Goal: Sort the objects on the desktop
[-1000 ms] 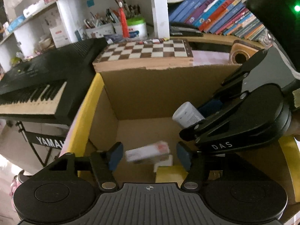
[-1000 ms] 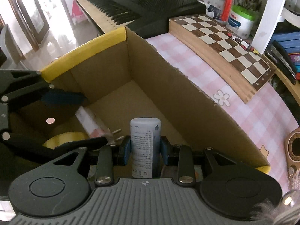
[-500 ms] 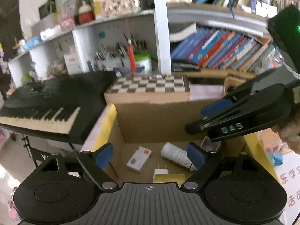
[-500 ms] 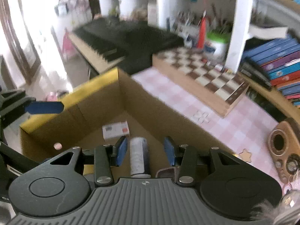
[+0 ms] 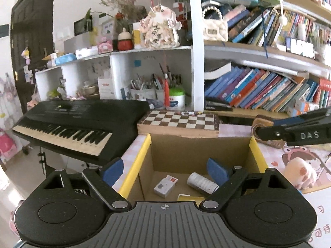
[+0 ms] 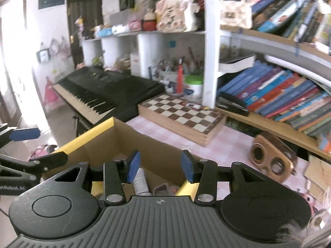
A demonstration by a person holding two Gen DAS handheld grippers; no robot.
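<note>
Box [image 5: 198, 150], chessboard [image 5: 179, 121] on table [image 5: 233, 129]

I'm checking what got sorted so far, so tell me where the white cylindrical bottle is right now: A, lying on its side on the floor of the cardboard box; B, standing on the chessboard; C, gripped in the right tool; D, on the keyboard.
A: the white bottle lies on its side on the cardboard box floor beside a small white packet, with nothing gripping it.

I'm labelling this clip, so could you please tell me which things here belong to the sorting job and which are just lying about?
Job:
cardboard box
white bottle, lying inside
small white packet, inside
left hand-held gripper, opening, empty
right hand-held gripper, empty

Lying about:
chessboard
keyboard
books
wooden speaker
</note>
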